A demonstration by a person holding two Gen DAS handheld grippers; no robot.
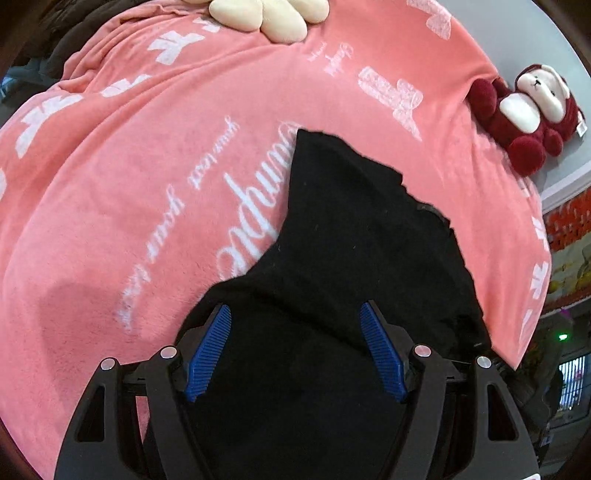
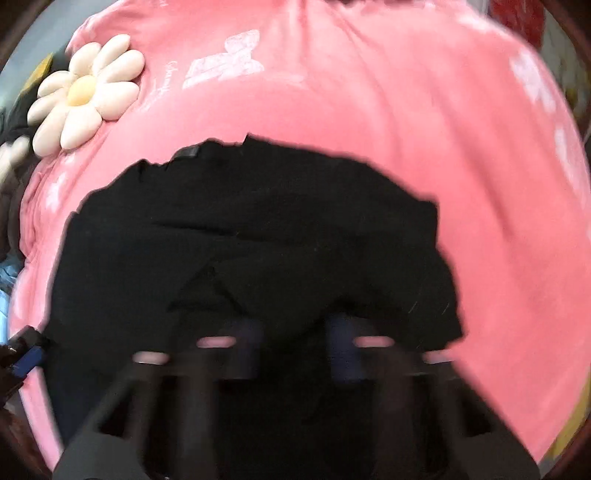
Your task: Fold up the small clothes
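Note:
A small black garment (image 1: 354, 236) lies on a pink blanket (image 1: 129, 177). In the left wrist view my left gripper (image 1: 295, 314) hangs over its near part with its blue-padded jaws wide apart and nothing between them. In the right wrist view the garment (image 2: 258, 229) is spread wide and creased. My right gripper (image 2: 295, 328) is blurred by motion over the garment's near edge, its blue pads apart. The left gripper's tip (image 2: 26, 358) shows at the left edge.
A cream daisy cushion (image 2: 83, 92) lies at the blanket's far left; it also shows in the left wrist view (image 1: 269, 14). A dark red plush toy (image 1: 528, 114) sits off the blanket on a grey surface. The blanket (image 2: 406, 129) has white prints.

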